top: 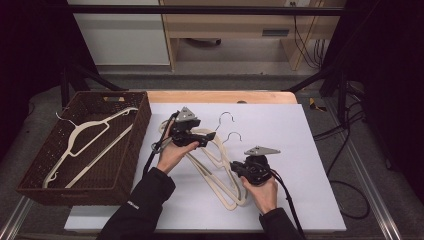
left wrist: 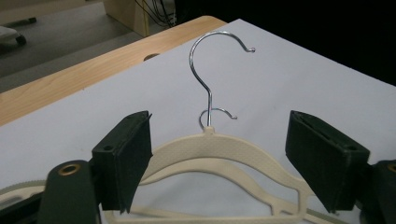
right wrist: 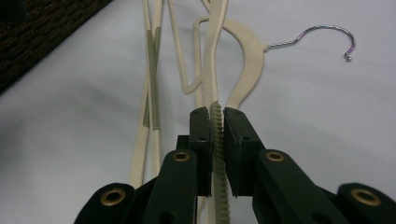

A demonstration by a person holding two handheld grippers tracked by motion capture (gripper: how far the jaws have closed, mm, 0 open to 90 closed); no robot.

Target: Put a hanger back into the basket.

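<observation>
From the high view, the cream hangers (top: 220,167) lie overlapped on the white surface (top: 310,165) just right of the wicker basket (top: 142,145), which holds another hanger (top: 82,142), and both the left tongs (top: 207,137) and the right tongs (top: 235,169) meet that pile. In the left gripper view, the left tongs (left wrist: 217,154) stand open astride the top hanger's neck (left wrist: 210,140), pads apart from it, below its wire hook (left wrist: 205,70). In the right gripper view, the right tongs (right wrist: 217,135) are clamped on a hanger's ridged bar (right wrist: 216,126).
</observation>
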